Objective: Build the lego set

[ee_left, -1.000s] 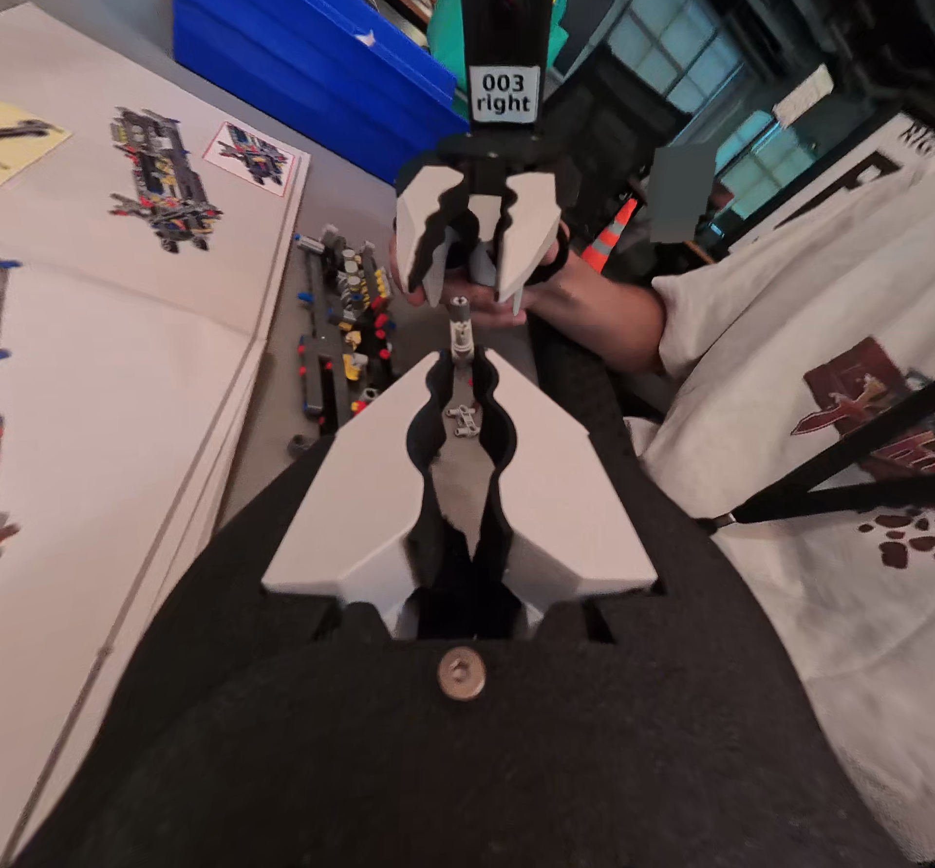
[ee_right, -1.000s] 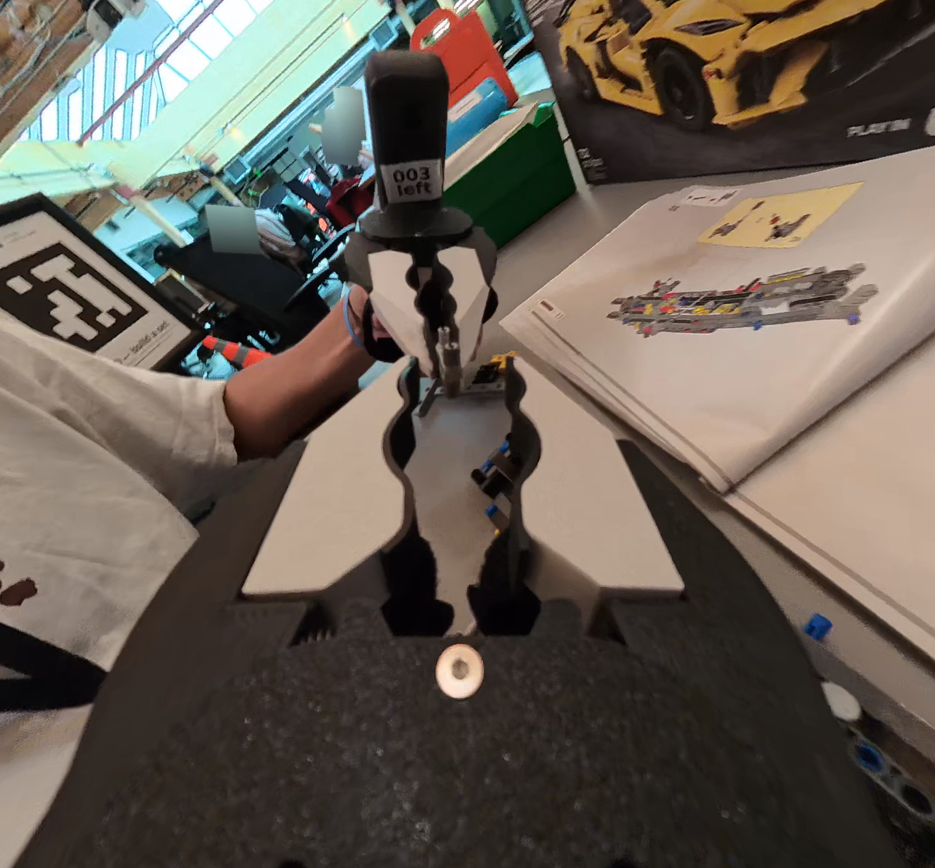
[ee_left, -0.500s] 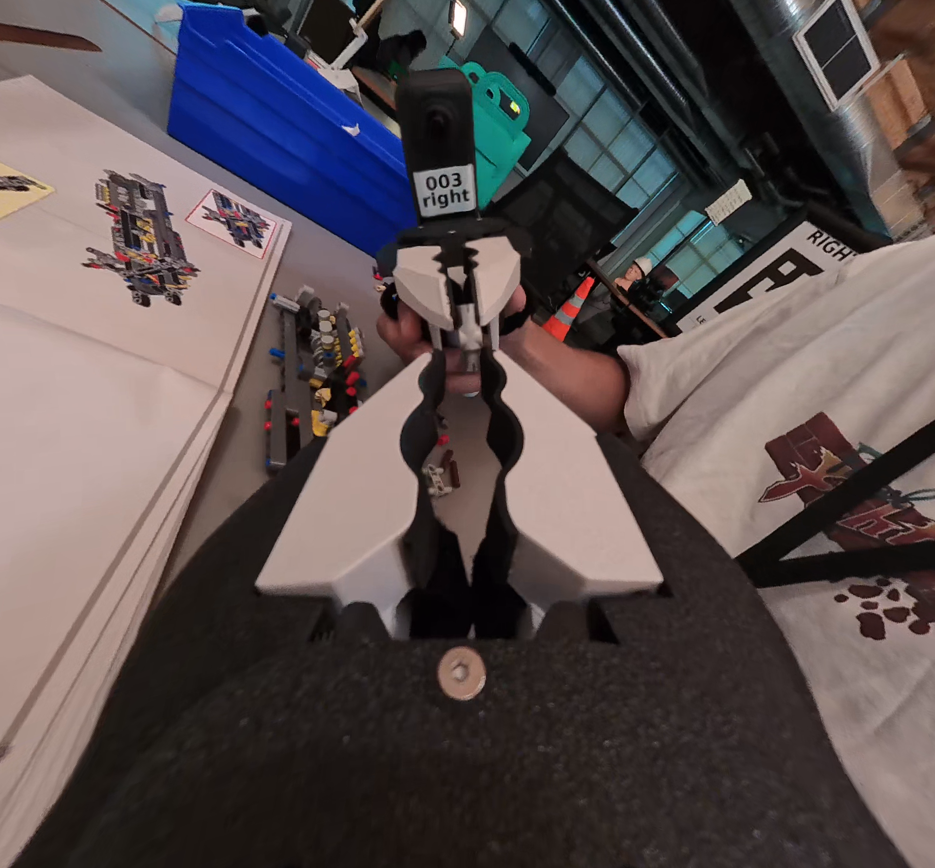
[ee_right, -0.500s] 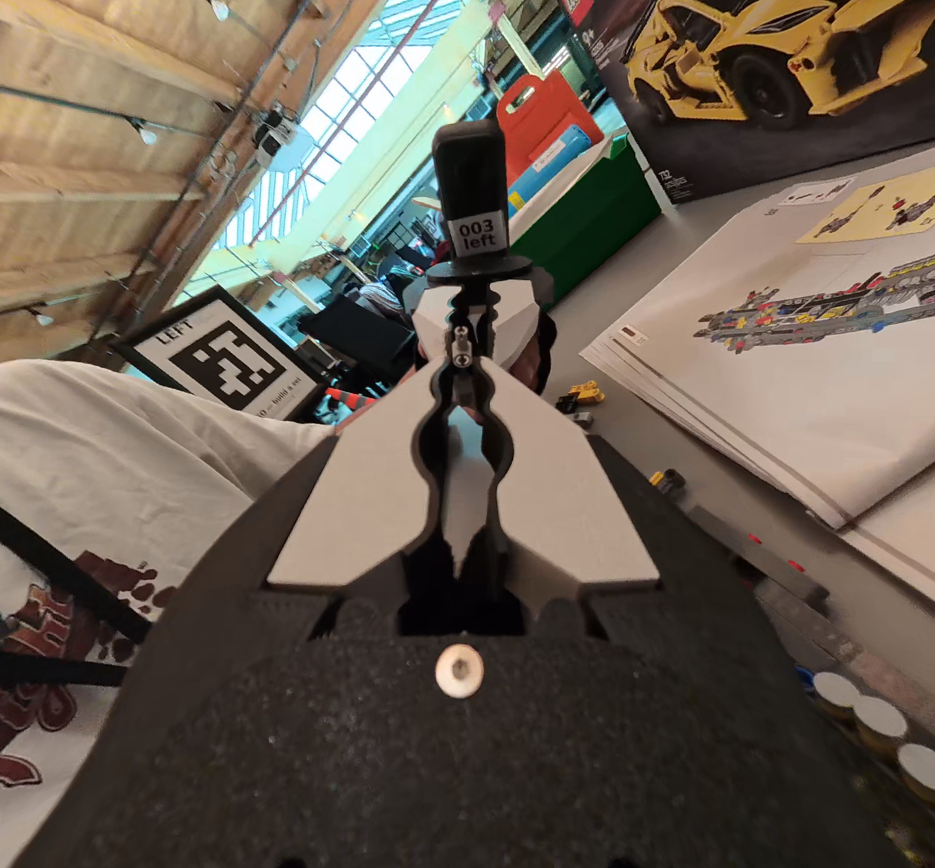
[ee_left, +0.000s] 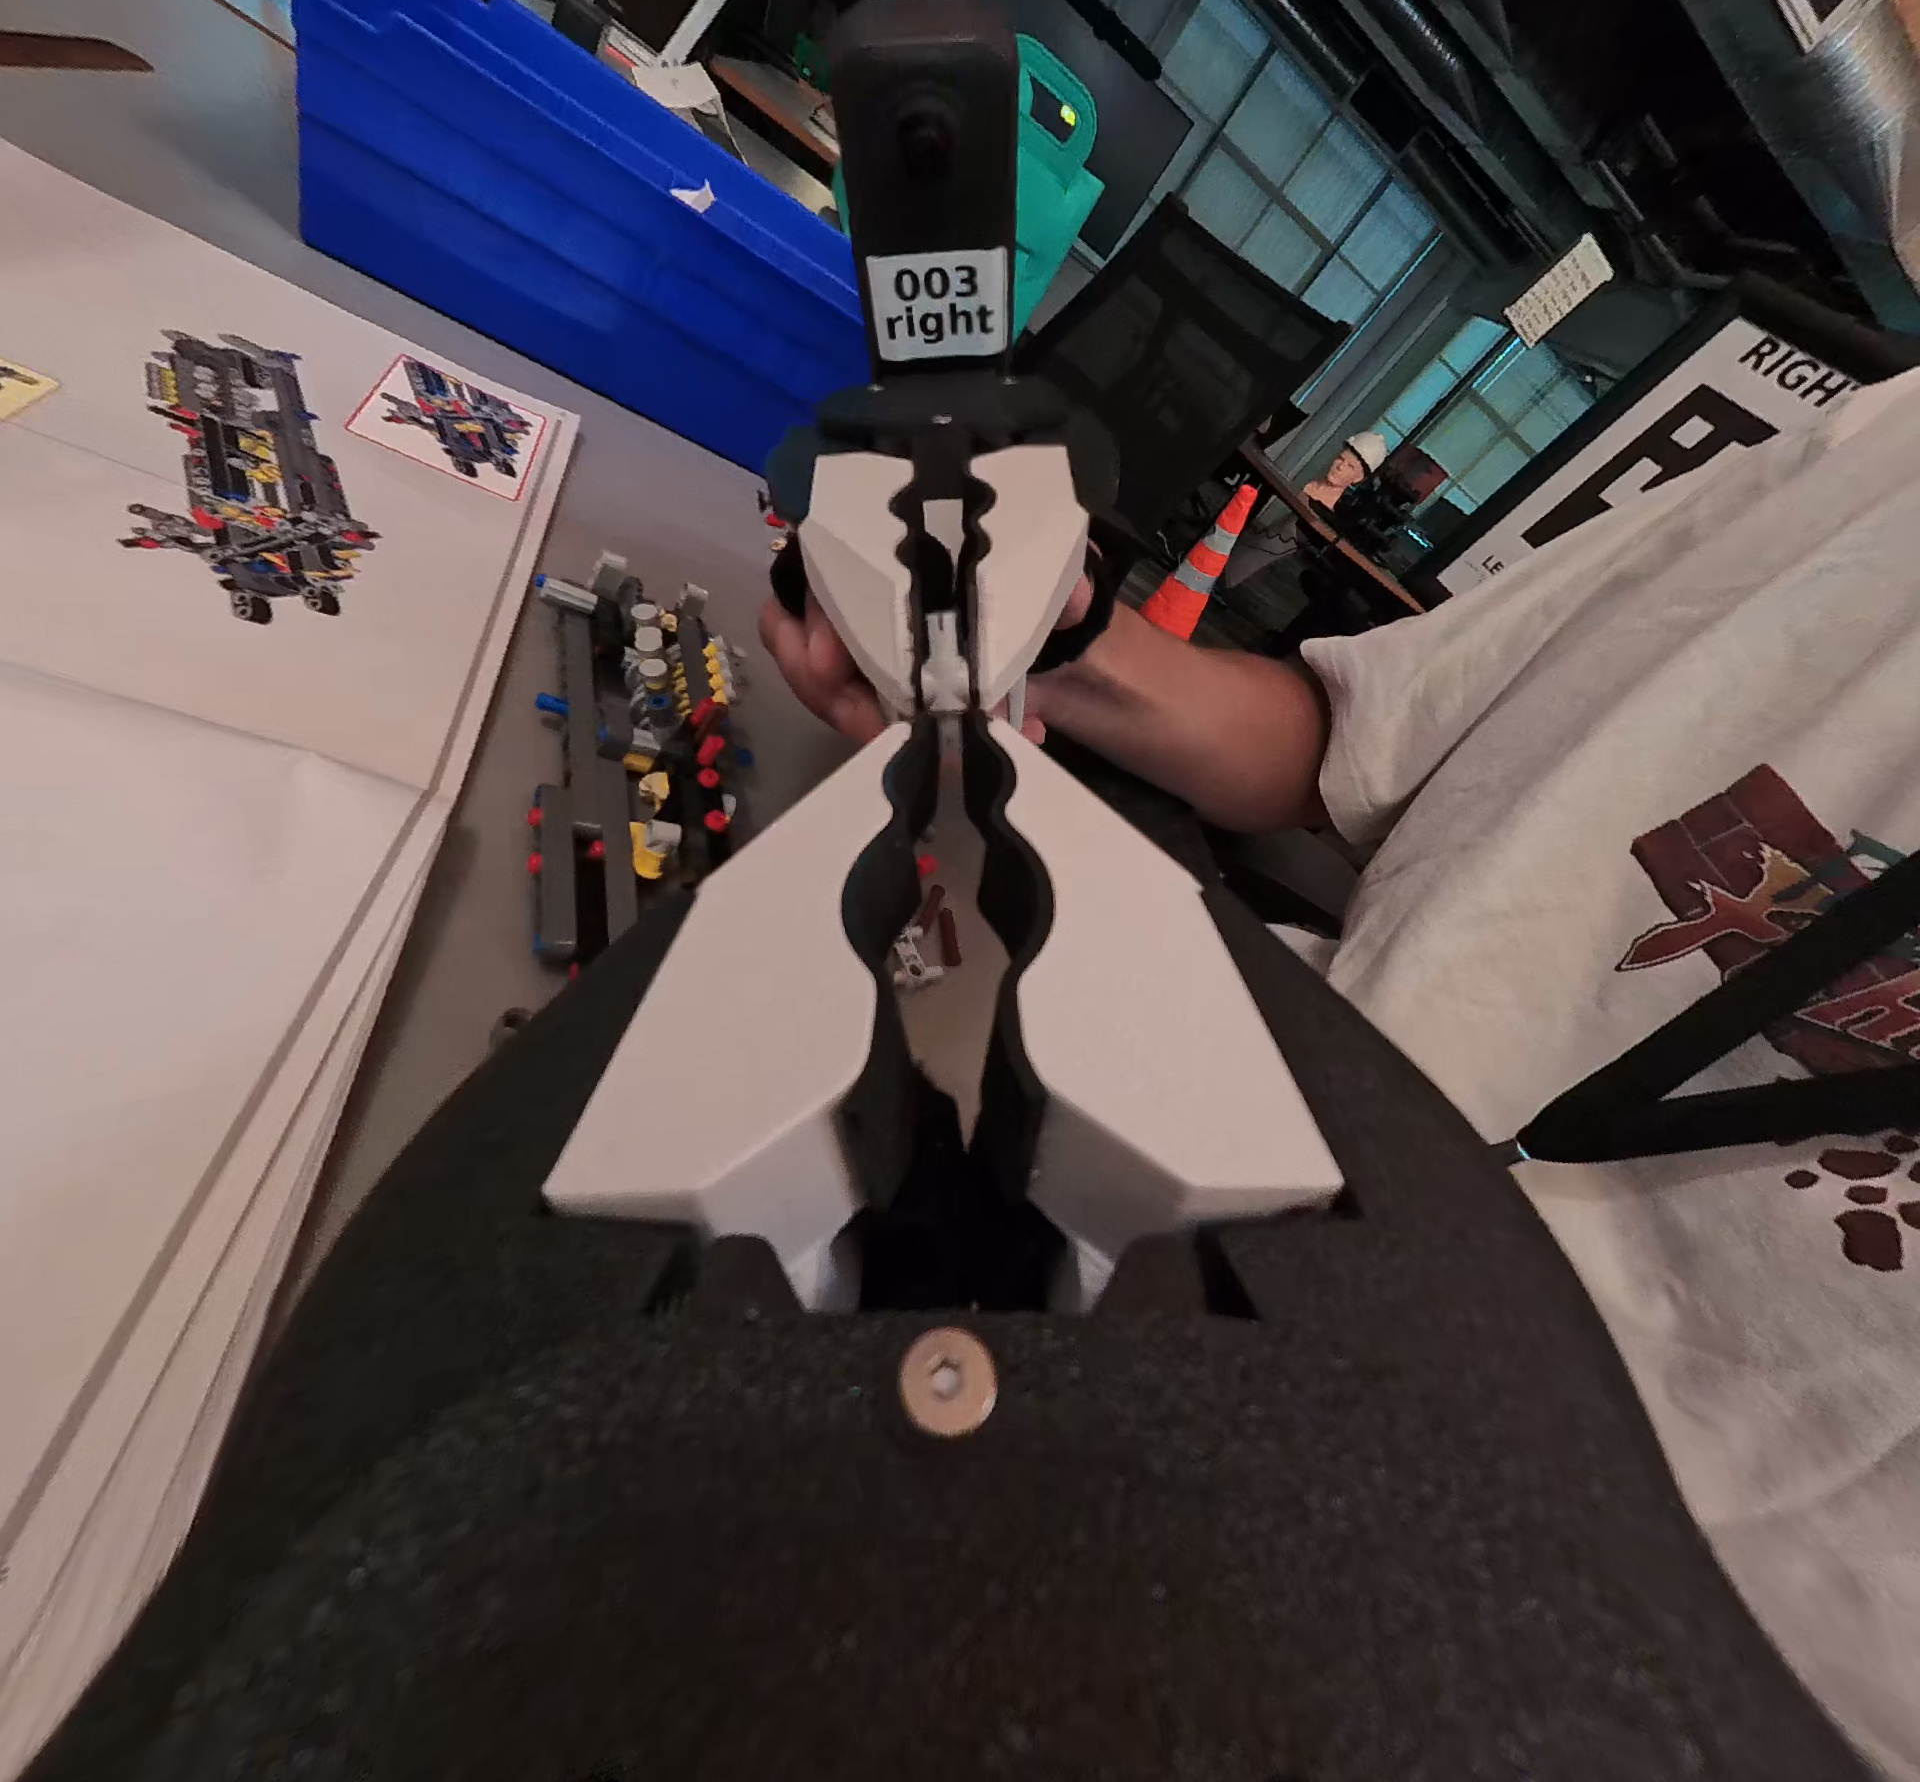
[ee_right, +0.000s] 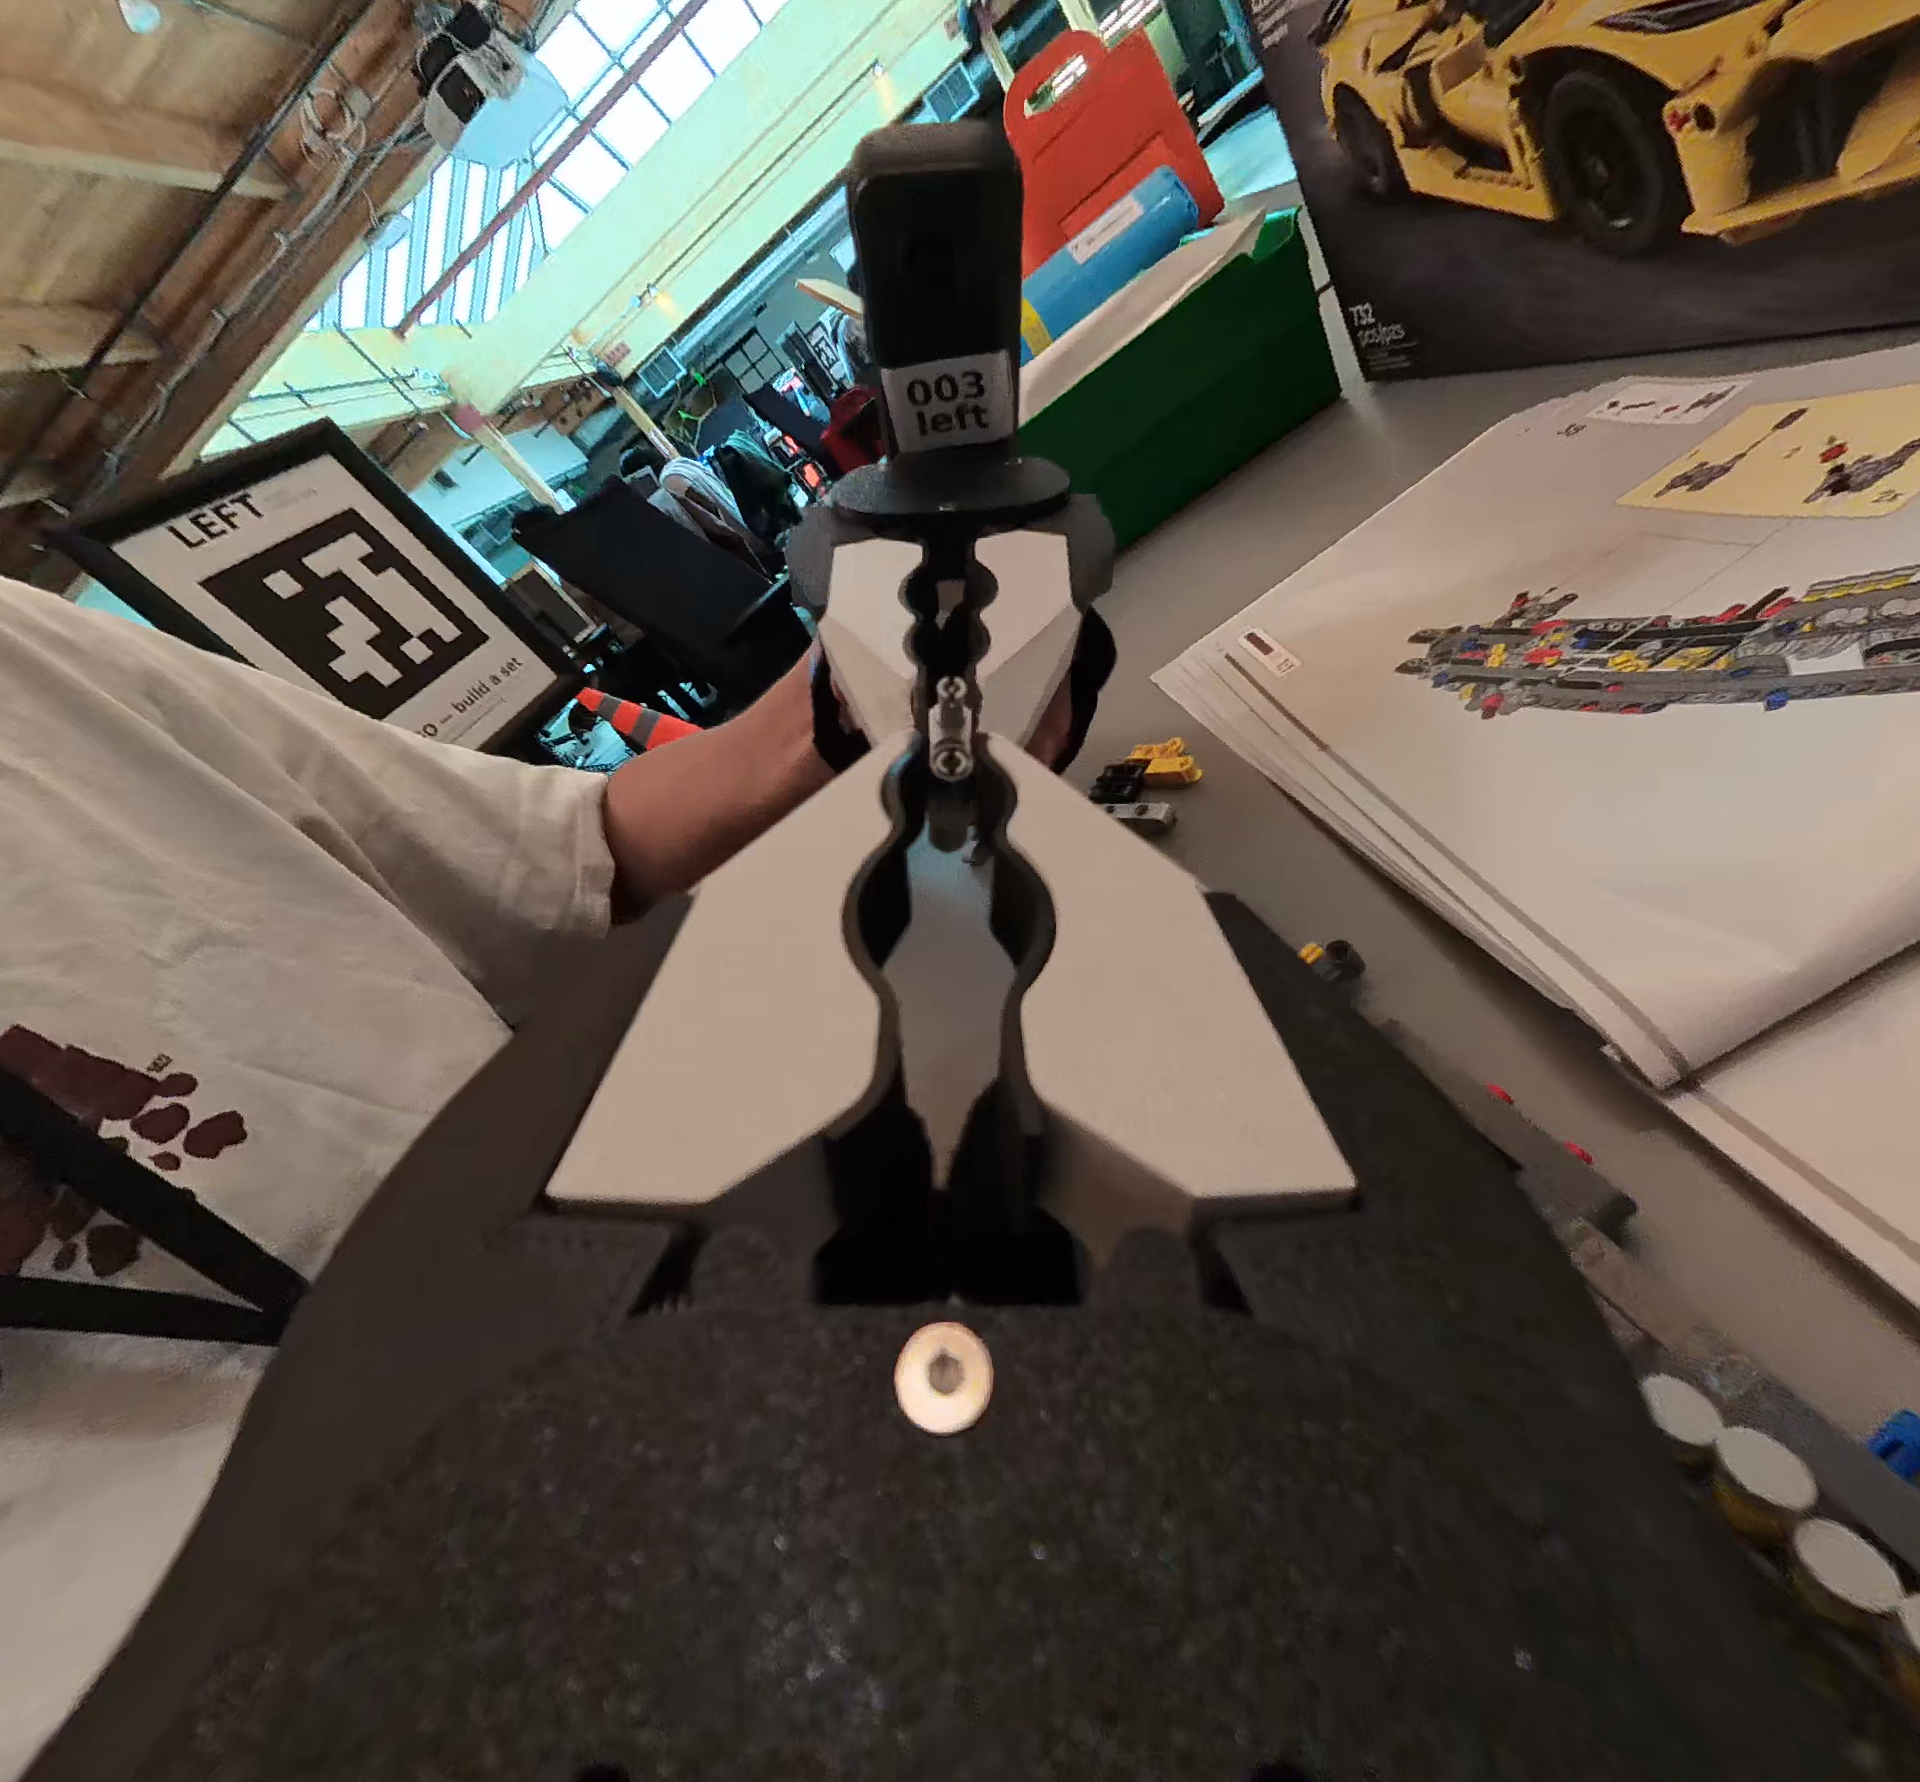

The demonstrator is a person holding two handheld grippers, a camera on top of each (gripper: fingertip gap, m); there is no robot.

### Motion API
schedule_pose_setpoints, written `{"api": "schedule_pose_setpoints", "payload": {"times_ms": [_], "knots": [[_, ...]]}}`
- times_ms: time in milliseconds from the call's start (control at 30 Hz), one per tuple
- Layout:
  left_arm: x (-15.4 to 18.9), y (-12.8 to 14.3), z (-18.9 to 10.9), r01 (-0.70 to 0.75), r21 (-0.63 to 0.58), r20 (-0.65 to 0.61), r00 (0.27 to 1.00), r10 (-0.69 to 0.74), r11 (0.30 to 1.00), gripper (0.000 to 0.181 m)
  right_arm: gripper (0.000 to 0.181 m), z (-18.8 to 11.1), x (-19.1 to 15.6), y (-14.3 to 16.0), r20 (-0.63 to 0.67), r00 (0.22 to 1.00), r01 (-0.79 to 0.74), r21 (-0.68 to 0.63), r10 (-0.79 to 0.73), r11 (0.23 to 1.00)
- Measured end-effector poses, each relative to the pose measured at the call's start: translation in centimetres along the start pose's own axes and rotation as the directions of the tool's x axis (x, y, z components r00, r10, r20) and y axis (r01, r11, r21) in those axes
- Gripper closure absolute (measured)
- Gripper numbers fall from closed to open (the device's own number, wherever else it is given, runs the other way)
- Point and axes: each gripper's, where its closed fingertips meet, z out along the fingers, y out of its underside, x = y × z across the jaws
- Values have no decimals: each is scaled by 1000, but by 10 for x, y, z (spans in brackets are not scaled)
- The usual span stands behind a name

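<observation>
Two claws tip-to-tip | left claw [ee_left: 943, 745] pinches grey piece [ee_left: 943, 683] | right claw [ee_right: 948, 764] too

1. Grippers face tip to tip above the surface [ee_left: 644, 506]: left gripper [ee_left: 943, 730], right gripper [ee_right: 948, 756].
2. Instruction booklet [ee_left: 208, 589] left in left wrist view; lego assembly [ee_left: 634, 745] just beside its edge.
3. Bin [ee_left: 540, 174] behind booklet.
4. Loose pieces [ee_left: 925, 943] below the left fingers [ee_left: 769, 994].

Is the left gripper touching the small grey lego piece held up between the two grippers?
Touching. The left wrist view shows the left gripper closed on the small grey lego piece at its fingertips.
</observation>
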Motion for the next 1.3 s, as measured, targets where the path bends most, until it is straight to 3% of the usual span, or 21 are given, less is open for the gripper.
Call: {"api": "schedule_pose_setpoints", "payload": {"times_ms": [367,500,600,700,800,867,967,1067,1300], "knots": [[1,2,1,-13,-18,8,1000,13,1000,178,176,-4,-1,5,1,1000,28,-38,-28,999],[-11,5,2,-76,-59,111,990,82,995,170,176,-14,7,1,-85,993,83,-44,-86,996],[-19,27,3,-224,-251,224,933,281,942,159,176,-48,19,-10,-265,960,102,23,-92,995],[-3,72,20,-355,-474,172,860,481,805,158,176,-88,16,-1,-419,903,135,75,-92,988],[7,97,45,-346,-571,194,824,532,744,162,176,-122,6,10,-499,861,203,167,-95,965],[6,102,57,-272,-579,273,823,498,768,169,176,-137,5,16,-516,855,211,243,-58,947],[11,114,67,-252,-612,266,827,495,750,167,176,-145,1,9,-499,866,203,286,-35,936],[9,124,69,-288,-652,225,810,542,701,167,176,-141,1,13,-472,881,176,266,-31,948],[-3,131,75,-293,-637,195,834,516,713,166,176,-131,-7,19,-438,896,191,225,-76,955]]}}
